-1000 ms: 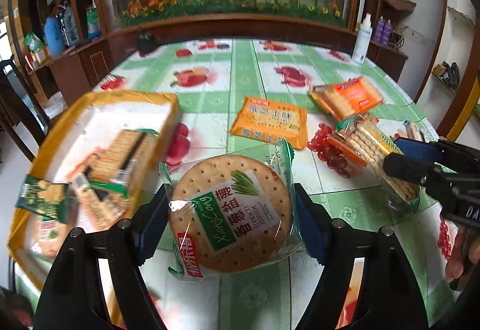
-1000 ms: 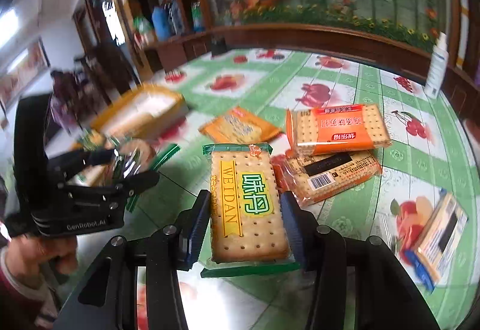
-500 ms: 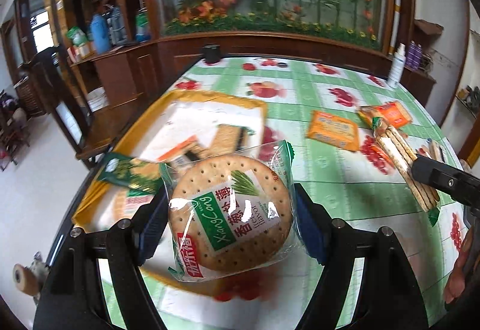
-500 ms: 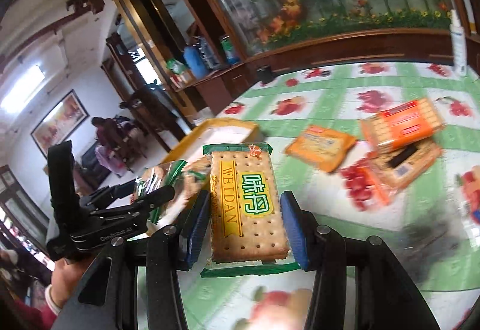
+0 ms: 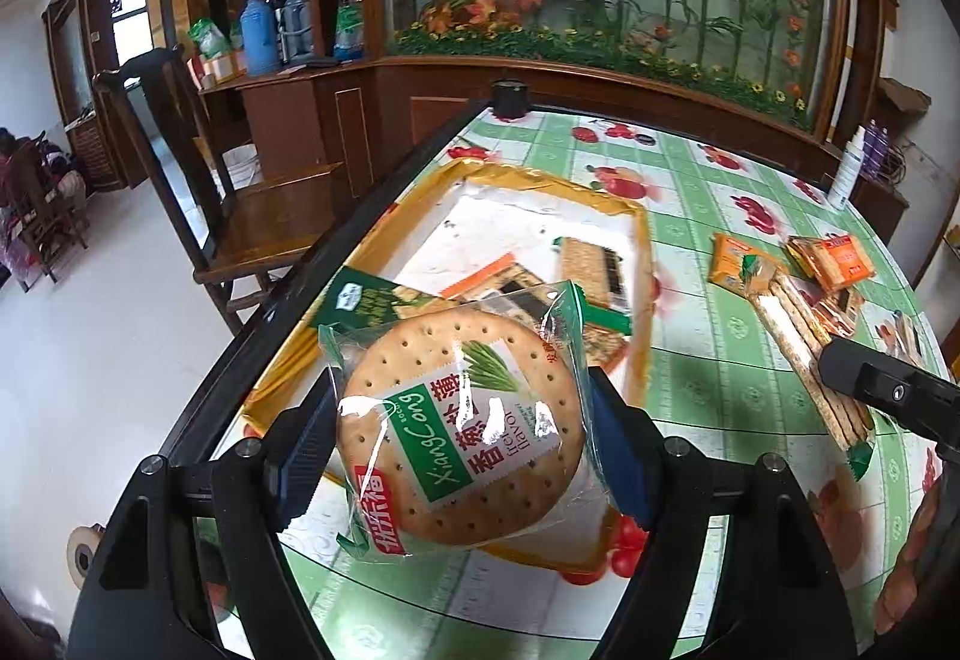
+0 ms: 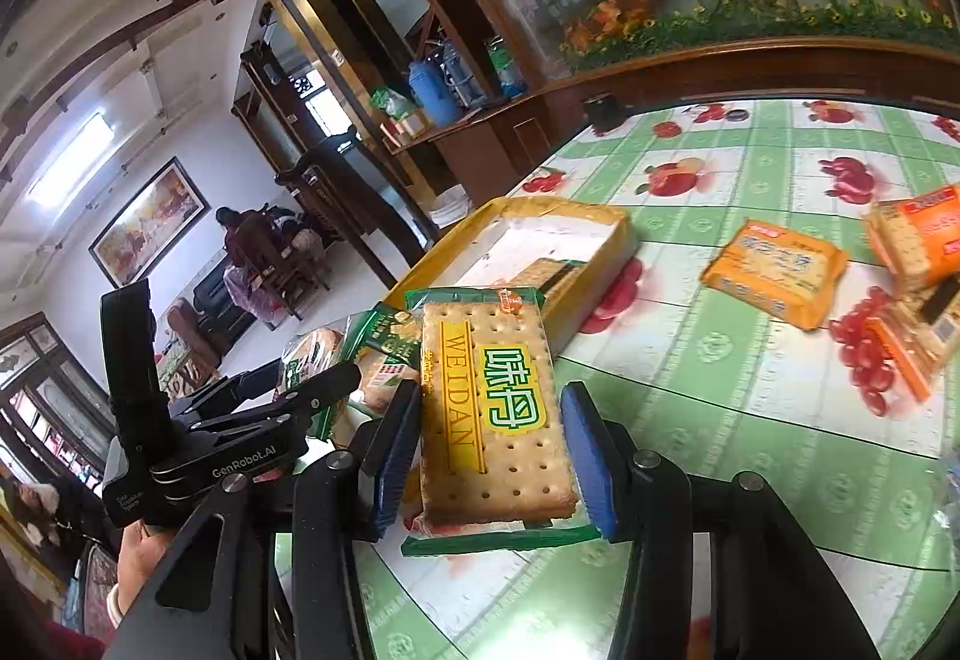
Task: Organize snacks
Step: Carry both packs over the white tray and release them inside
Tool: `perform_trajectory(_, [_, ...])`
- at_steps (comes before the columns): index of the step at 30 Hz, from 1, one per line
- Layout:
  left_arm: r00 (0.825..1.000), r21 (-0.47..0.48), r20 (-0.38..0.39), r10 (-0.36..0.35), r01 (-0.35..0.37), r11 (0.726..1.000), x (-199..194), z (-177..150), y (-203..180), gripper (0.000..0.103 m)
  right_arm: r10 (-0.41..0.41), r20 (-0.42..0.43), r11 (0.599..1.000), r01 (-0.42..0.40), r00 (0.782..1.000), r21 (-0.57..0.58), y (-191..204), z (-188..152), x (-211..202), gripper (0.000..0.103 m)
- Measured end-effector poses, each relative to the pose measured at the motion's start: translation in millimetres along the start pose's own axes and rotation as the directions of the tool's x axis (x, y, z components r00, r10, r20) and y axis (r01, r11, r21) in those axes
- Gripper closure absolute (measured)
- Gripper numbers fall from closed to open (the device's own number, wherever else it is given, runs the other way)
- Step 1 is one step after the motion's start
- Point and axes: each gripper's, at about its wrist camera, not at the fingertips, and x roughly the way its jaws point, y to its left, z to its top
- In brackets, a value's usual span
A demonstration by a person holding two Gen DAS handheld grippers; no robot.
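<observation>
1. Step in hand: carrying two snack packs to the tray (image 5: pixel 641 240) at the table's left edge; both packs are in the air, not yet dropped.
2. Left hand-held gripper (image 5: pixel 462 441): jaws clamped on the round cracker (image 5: pixel 459 432) in its clear wrapper, pads pressing both sides. Pack hangs over the tray's near end, above the packs already in it.
3. Right hand-held gripper (image 6: pixel 489 450): jaws closed tight on the Weidan pack (image 6: pixel 489 408), a rectangular cracker pack held by its long sides. It sits just right of the tray's near corner, over the table (image 6: pixel 750 420), close to the left gripper.
4. Tray: yellow rim, white floor. Holds a green pack (image 5: pixel 366 300) at the near left and a few flat cracker packs mid-tray; far end is bare.
5. Still loose on the table, far right: orange pack (image 6: pixel 774 273), red-orange cracker pack (image 6: pixel 918 234), more crackers near the right edge. Exact count unclear.
6. Next move, my read: left lowers the round cracker into the tray and lets go; a free spot is the far bare floor, otherwise it stacks on the others.
7. Then right shifts left over the rim and releases the Weidan pack flat.
8. Watch: the two grippers are close together, so stagger the drops. Wrapper is slick; the round cracker could slide off the pile.
</observation>
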Motion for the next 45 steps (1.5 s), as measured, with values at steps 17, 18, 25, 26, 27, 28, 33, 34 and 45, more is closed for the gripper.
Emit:
perform_trajectory(17, [0.995,-0.02,-0.093,0.021,-0.023,1.0,54.2,10.9,17.2,0.025,-0.033,-0.039,0.999,0.032,0.999,-0.007,19.5,54.5,103.6,0.054])
perform_trajectory(18, [0.995,-0.018,-0.098,0.024,-0.026,0.999,57.6,11.7,16.7,0.025,-0.043,-0.047,0.999,0.042,0.998,-0.016,21.4,60.2,114.7,0.054])
perform_trajectory(25, [0.99,0.006,-0.126,0.069,-0.069,0.998,73.5,12.7,16.5,0.025,-0.114,-0.081,0.992,0.11,0.99,-0.055,18.5,73.5,162.8,0.054])
perform_trajectory(26, [0.989,0.008,-0.124,0.074,-0.074,0.997,73.7,13.0,16.5,0.025,-0.118,-0.085,0.992,0.113,0.989,-0.057,17.6,73.5,166.6,0.054])
perform_trajectory(27, [0.989,0.009,-0.122,0.079,-0.078,0.997,74.0,13.7,16.0,0.024,-0.121,-0.092,0.992,0.116,0.988,-0.057,15.4,73.2,171.3,0.054])
perform_trajectory(28, [0.989,0.008,-0.12,0.086,-0.086,0.996,74.2,13.9,15.7,0.022,-0.122,-0.094,0.992,0.117,0.988,-0.056,14.2,72.9,173.3,0.055])
perform_trajectory(33, [0.986,-0.014,-0.144,0.087,-0.09,0.996,79.2,13.2,18.0,0.018,-0.126,-0.092,0.991,0.121,0.988,-0.053,11.1,74.4,177.3,0.052])
perform_trajectory(34, [0.986,-0.026,-0.147,0.081,-0.085,0.996,77.6,13.1,19.4,0.017,-0.13,-0.091,0.991,0.126,0.987,-0.053,10.9,74.4,176.8,0.051])
perform_trajectory(45, [0.988,-0.007,-0.097,0.124,-0.125,0.992,55.0,9.4,7.5,0.016,-0.11,0.017,0.994,0.11,0.994,0.014,1.1,68.5,105.8,0.026])
